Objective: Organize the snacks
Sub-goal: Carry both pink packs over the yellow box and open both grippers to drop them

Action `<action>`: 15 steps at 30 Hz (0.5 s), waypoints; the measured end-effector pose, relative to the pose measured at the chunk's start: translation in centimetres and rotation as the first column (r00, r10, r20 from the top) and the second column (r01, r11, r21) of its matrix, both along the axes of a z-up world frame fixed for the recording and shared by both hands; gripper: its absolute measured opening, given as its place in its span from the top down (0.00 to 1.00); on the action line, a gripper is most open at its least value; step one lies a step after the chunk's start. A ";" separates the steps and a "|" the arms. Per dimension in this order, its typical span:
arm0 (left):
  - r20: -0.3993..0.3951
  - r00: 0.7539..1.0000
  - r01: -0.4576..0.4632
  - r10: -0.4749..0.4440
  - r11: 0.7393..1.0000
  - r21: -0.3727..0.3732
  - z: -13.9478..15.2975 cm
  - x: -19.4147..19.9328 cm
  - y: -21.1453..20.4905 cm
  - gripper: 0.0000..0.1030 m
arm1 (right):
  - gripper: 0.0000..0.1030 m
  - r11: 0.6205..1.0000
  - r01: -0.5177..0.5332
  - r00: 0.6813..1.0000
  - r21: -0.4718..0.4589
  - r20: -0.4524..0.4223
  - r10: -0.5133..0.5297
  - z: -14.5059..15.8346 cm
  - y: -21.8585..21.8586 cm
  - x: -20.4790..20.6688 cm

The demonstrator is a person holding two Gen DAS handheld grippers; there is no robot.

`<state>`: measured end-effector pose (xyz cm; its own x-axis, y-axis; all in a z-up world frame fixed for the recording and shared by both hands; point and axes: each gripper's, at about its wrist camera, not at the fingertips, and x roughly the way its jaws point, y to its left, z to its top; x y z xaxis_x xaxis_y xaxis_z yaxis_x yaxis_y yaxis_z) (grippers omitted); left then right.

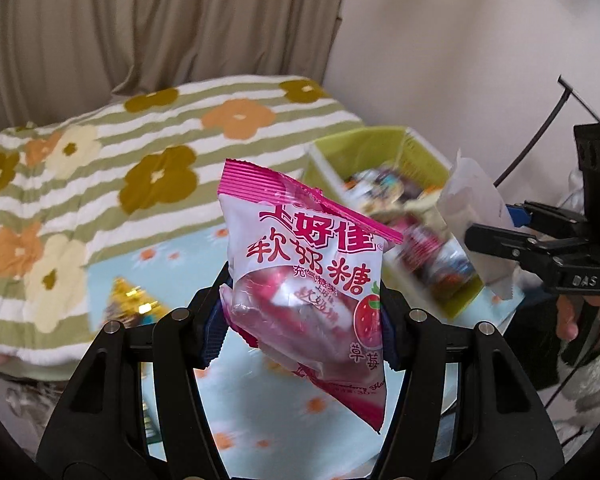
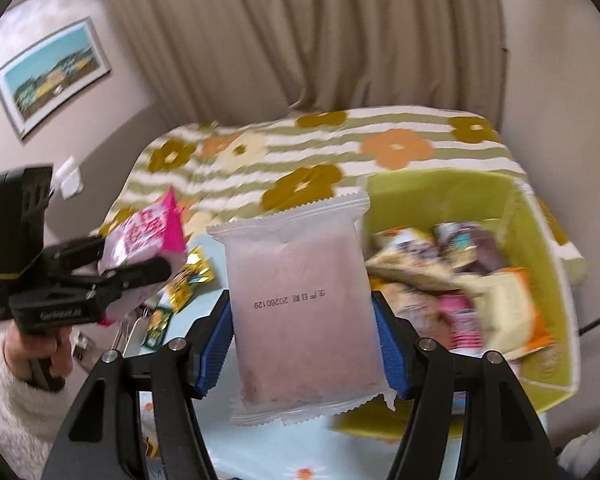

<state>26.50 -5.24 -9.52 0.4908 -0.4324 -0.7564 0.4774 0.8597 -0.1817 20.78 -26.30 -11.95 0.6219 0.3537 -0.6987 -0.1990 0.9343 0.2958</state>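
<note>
A frosted white snack packet [image 2: 300,304], pale pink inside and printed with the date 20260129, is clamped upright between the blue pads [image 2: 214,344] of the right gripper [image 2: 302,344]. To its right a green bin [image 2: 548,240] is seen, filled with assorted snack packs [image 2: 460,280] that are blurred. At the left, the left gripper [image 2: 136,276] is held in a hand [image 2: 40,356] with a fluffy white sleeve, its jaws closed on a pink and white candy bag [image 2: 144,240]. A gold wrapper [image 2: 190,280] is seen lying on the light blue tabletop [image 2: 260,452] between the two grippers. Behind, a striped flower-patterned blanket [image 2: 340,148], beige curtains [image 2: 320,32] and a framed picture [image 2: 52,76] on the wall are visible
</note>
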 end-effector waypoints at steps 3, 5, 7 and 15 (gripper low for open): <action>-0.002 1.000 0.000 0.000 1.000 -0.028 0.3 0.4 -4.1 0.45 | 0.41 0.999 0.038 0.999 0.000 0.016 -0.038 0.6 -4.3 0.7; -0.003 1.000 -0.004 0.004 0.999 -0.034 0.2 0.7 -6.6 0.45 | 0.41 0.998 0.056 0.998 -0.001 0.021 -0.056 0.7 -6.7 1.3; -0.015 1.000 -0.004 0.004 0.999 -0.046 -0.2 1.1 -9.2 0.45 | 0.41 0.998 0.067 0.998 0.000 0.022 -0.067 0.7 -8.8 2.0; -0.120 0.992 -0.040 0.031 0.997 -0.070 -3.6 3.0 -16.8 0.45 | 0.41 0.998 0.065 0.998 0.011 -0.024 -0.065 -1.0 -13.9 4.3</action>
